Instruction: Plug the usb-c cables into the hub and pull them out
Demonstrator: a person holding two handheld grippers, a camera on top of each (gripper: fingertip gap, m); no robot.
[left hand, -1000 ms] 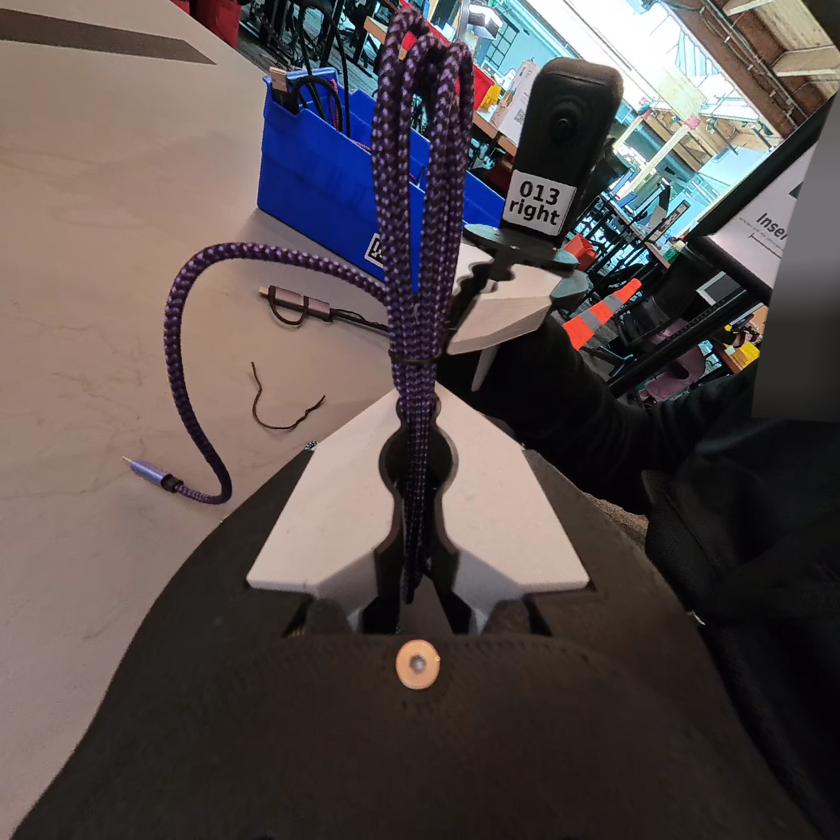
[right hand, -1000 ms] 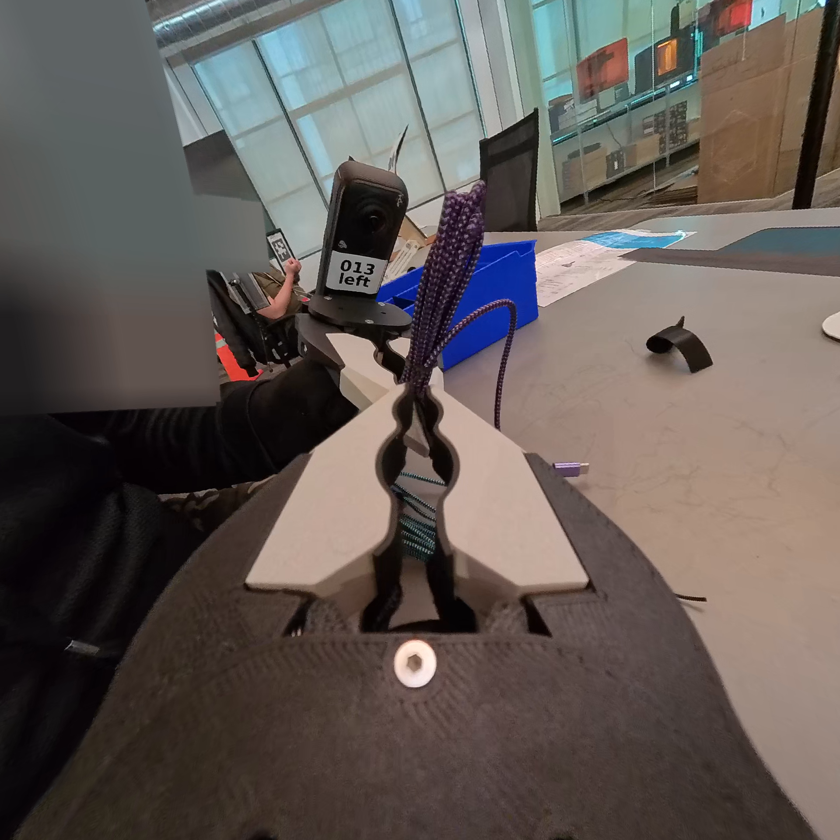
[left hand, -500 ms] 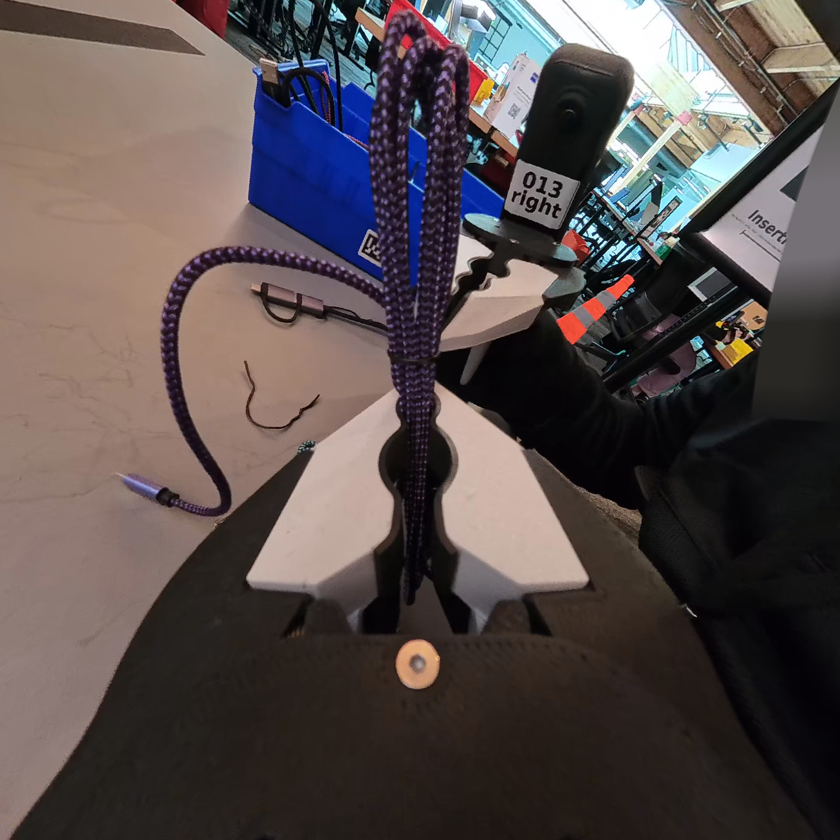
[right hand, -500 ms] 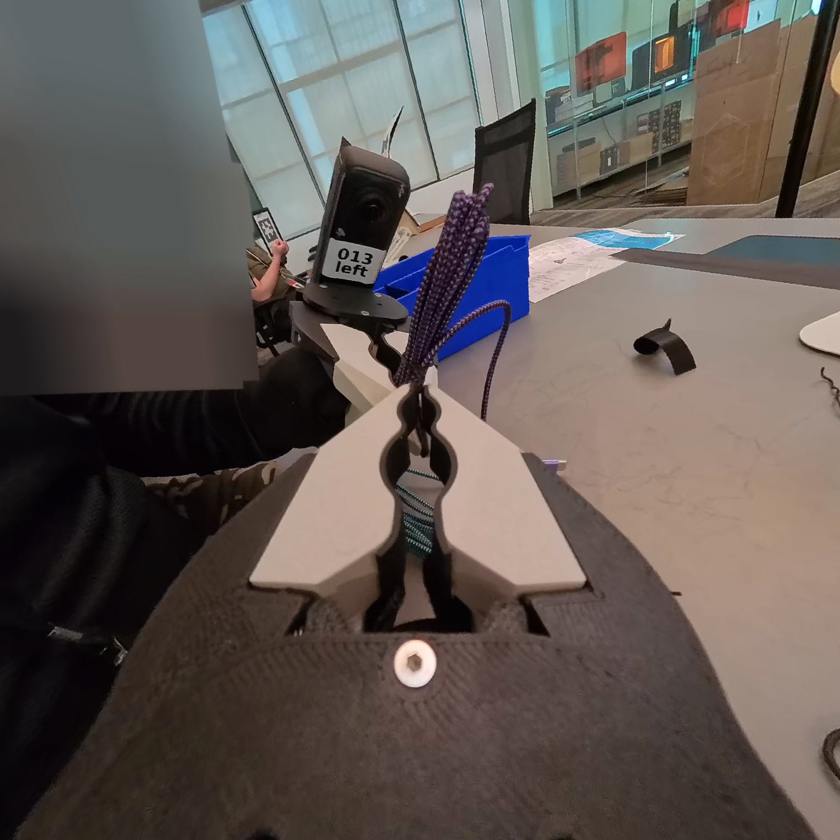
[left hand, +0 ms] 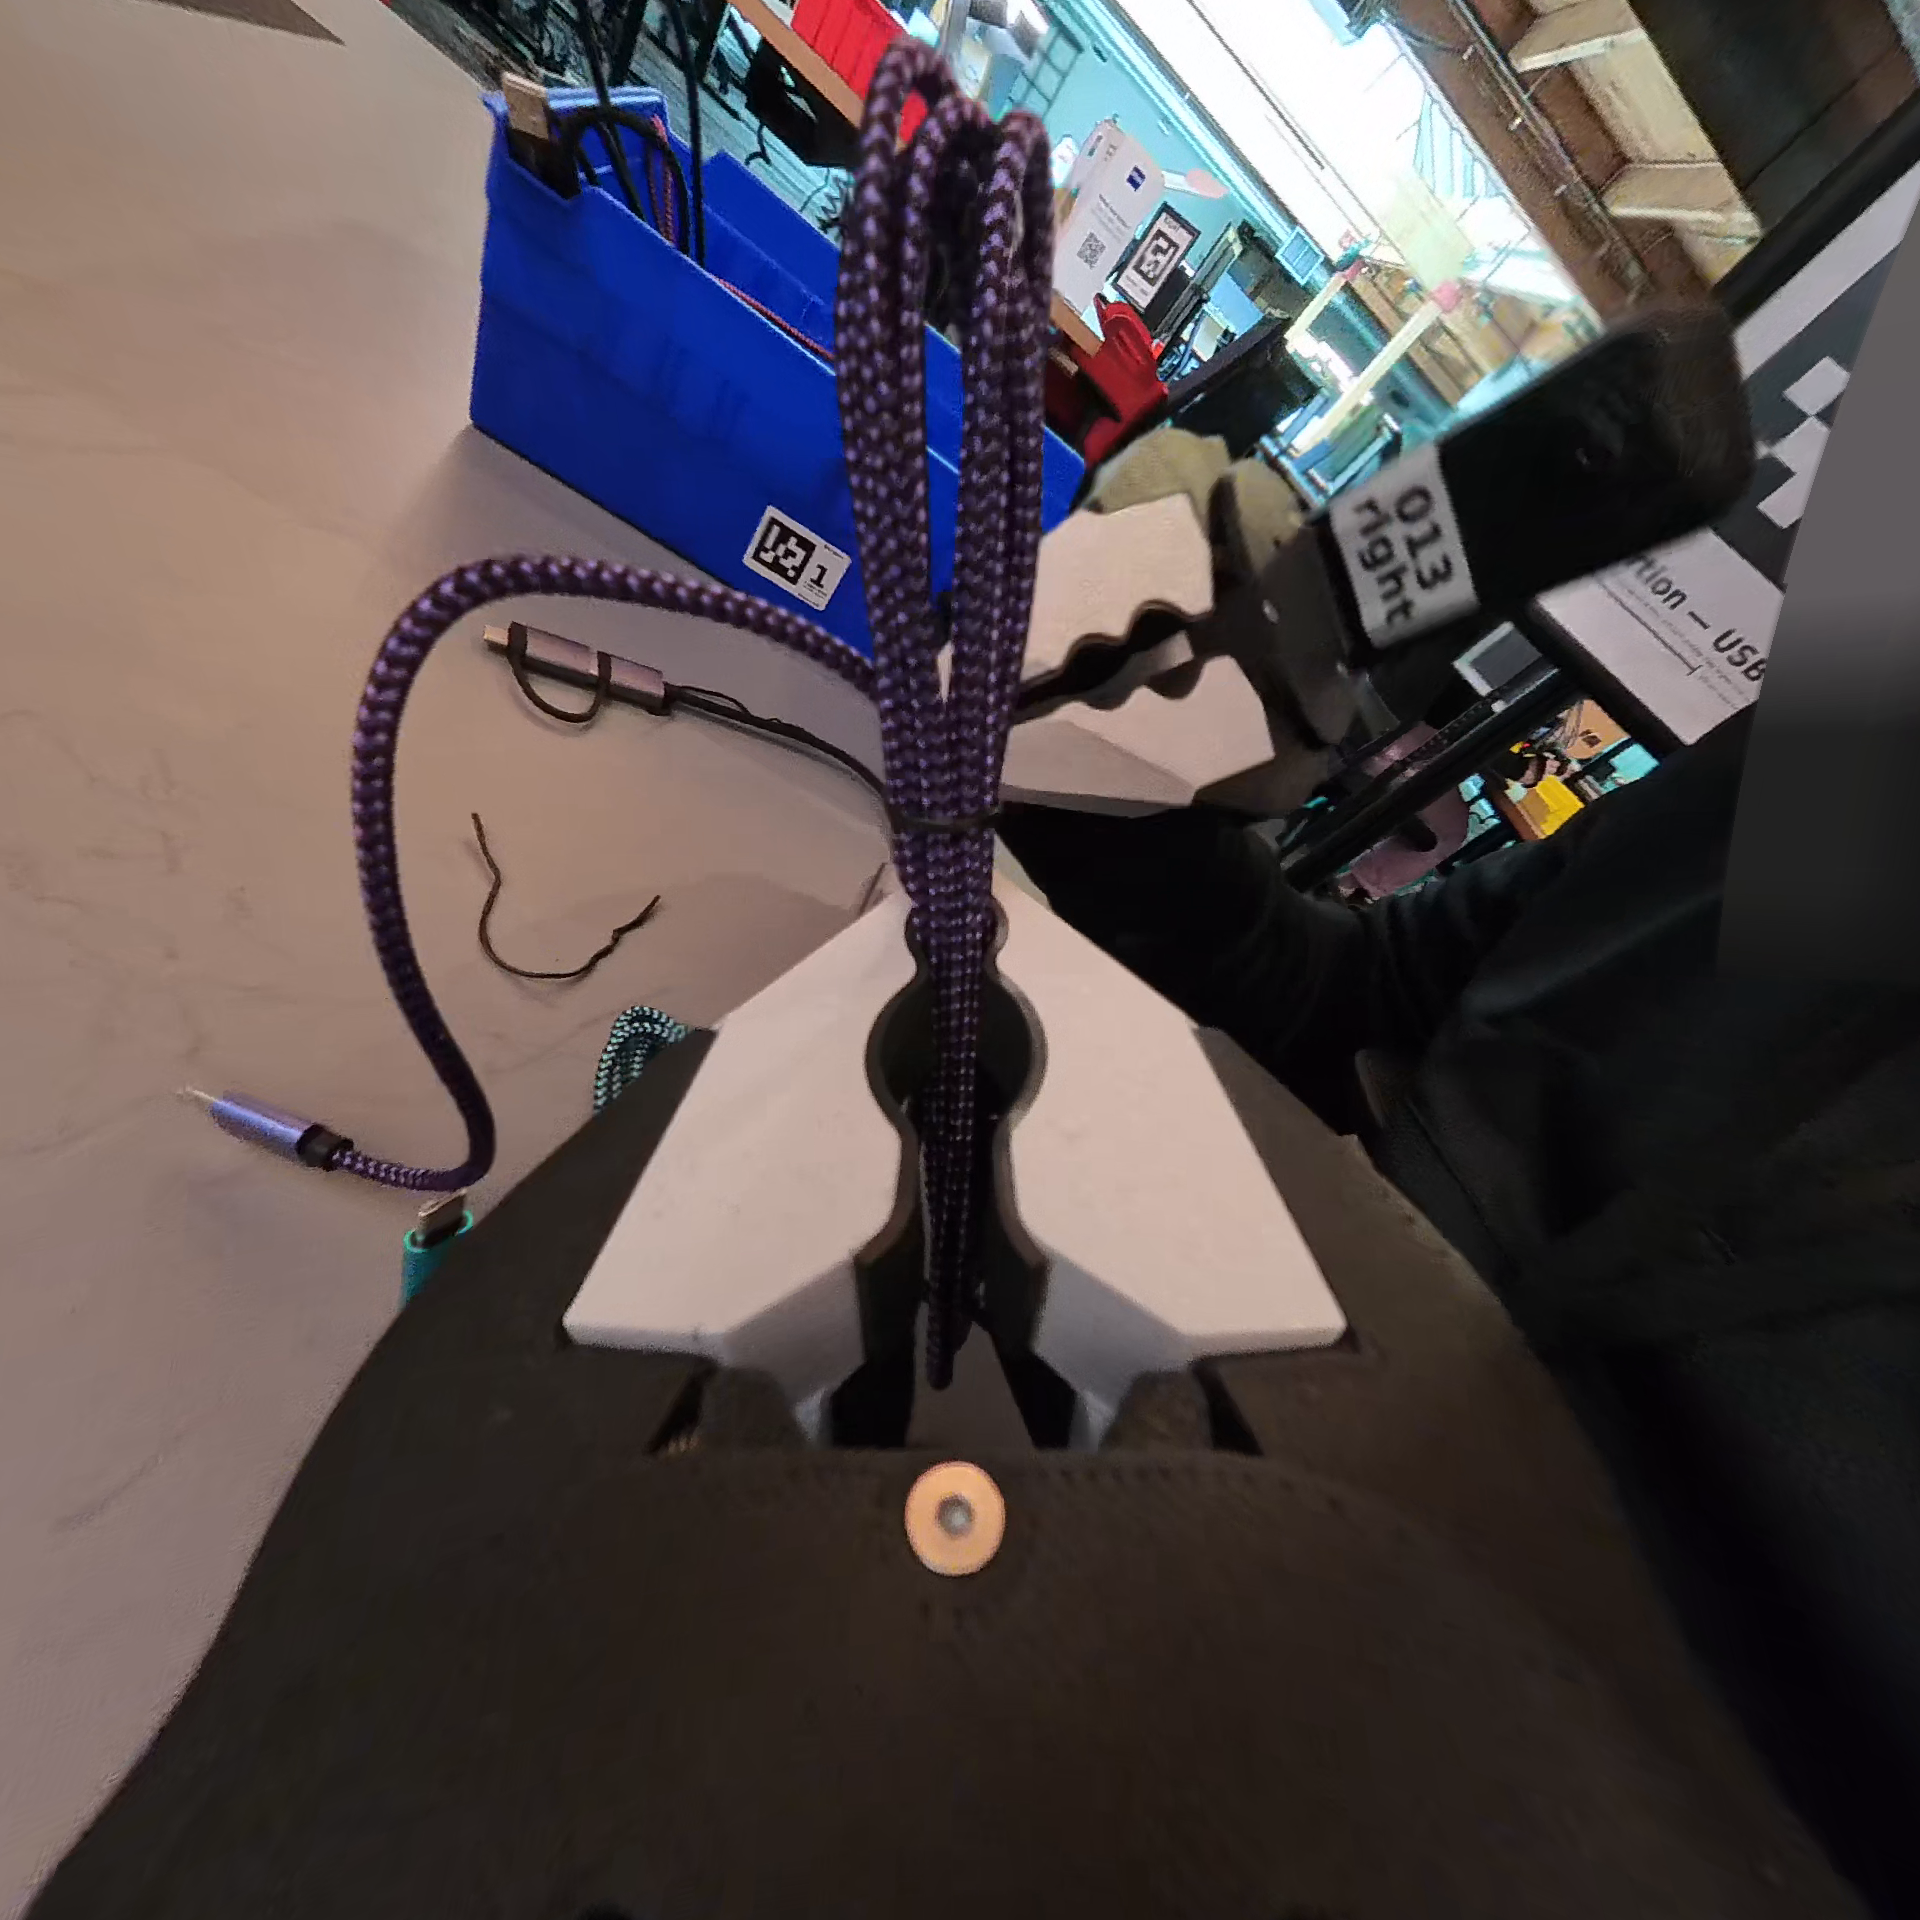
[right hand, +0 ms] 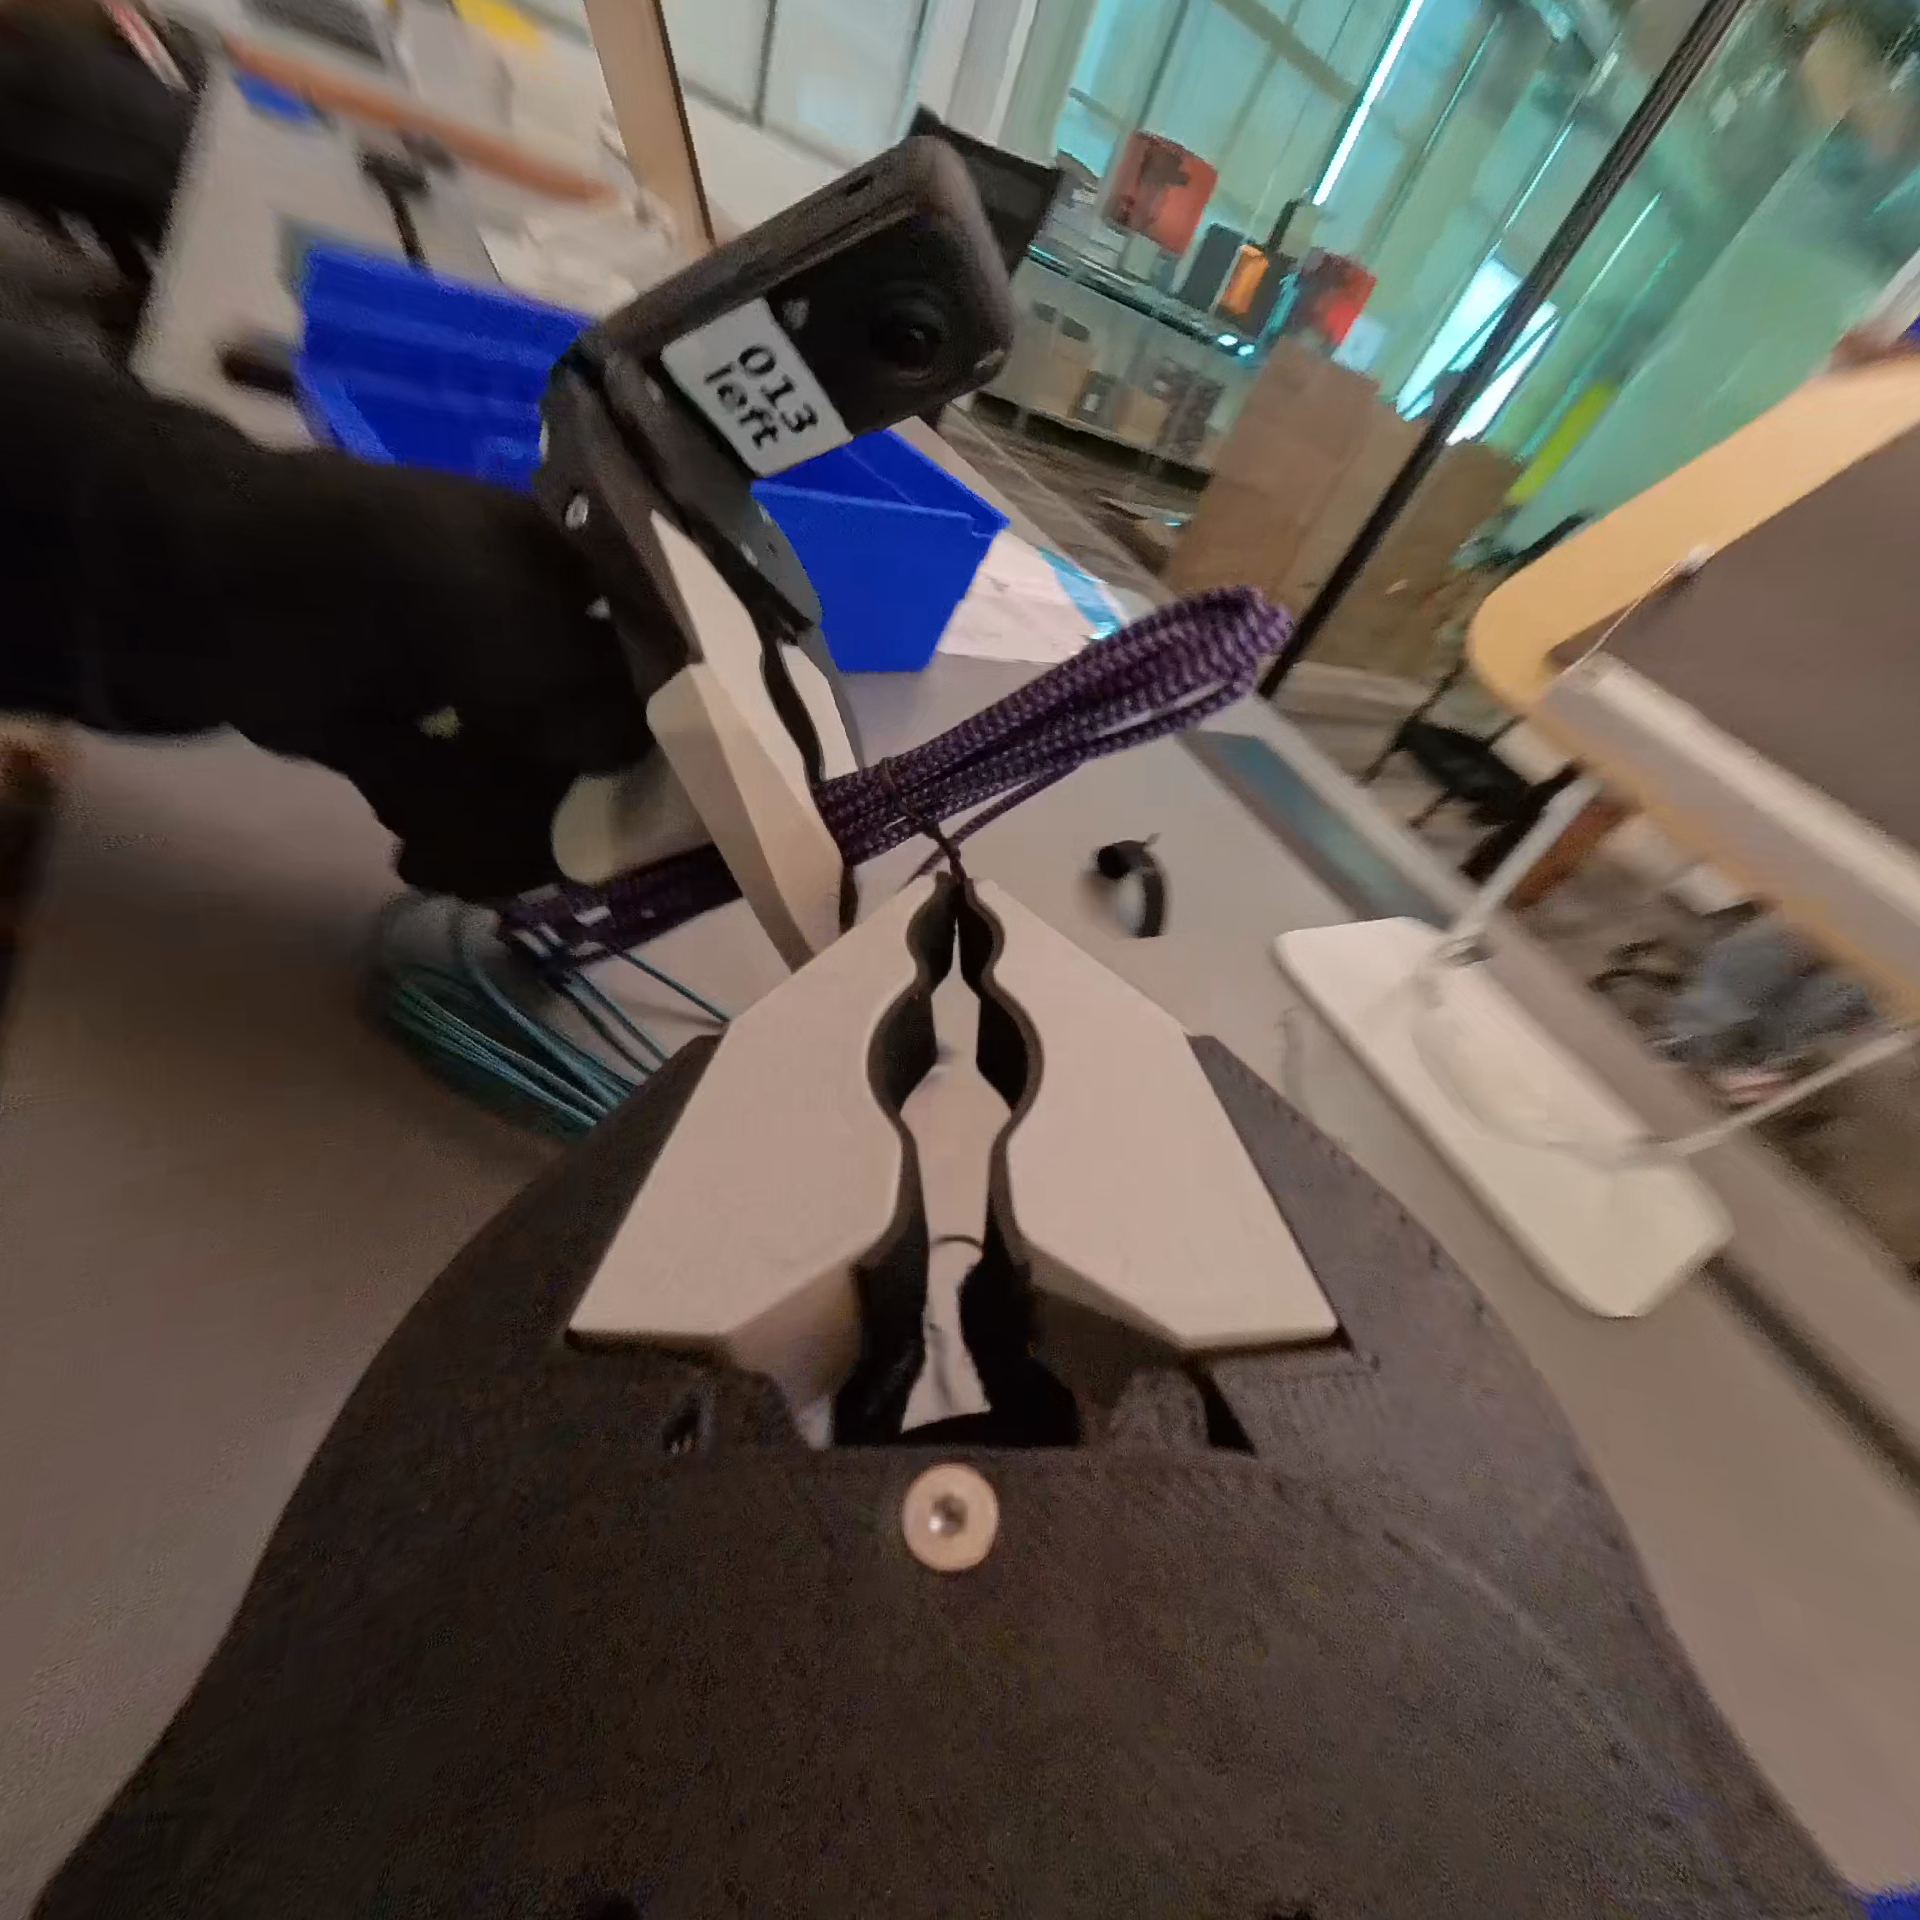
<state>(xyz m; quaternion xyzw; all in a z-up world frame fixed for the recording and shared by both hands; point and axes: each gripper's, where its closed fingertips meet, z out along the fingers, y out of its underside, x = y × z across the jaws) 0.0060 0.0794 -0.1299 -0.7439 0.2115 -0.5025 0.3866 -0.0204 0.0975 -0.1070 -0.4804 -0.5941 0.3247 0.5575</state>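
Note:
My left gripper [left hand: 951,920] is shut on a bundled purple braided cable [left hand: 940,436] and holds it upright above the table. A thin black tie [left hand: 940,824] wraps the bundle just past the fingertips. The cable's loose end arcs left to a purple plug [left hand: 260,1124] lying on the table. My right gripper [right hand: 954,883] is shut on the tie's end [right hand: 940,844], right against the bundle [right hand: 1049,717]. In the left wrist view it [left hand: 1029,688] shows turned on its side. A small grey hub or adapter [left hand: 587,665] on a thin black cable lies behind.
A blue bin [left hand: 665,395] with cables stands at the back of the grey table [left hand: 187,520]. A loose black tie [left hand: 540,925] and a teal cable's plug [left hand: 436,1231] lie near my left gripper. A teal coil [right hand: 488,1023], a black strap [right hand: 1132,883] and a white stand base [right hand: 1486,1132] show in the right wrist view.
My right gripper has rolled onto its side and pulled slightly off the bundle, still pinching the tie. The left gripper keeps the bundle, now closer to the bin.

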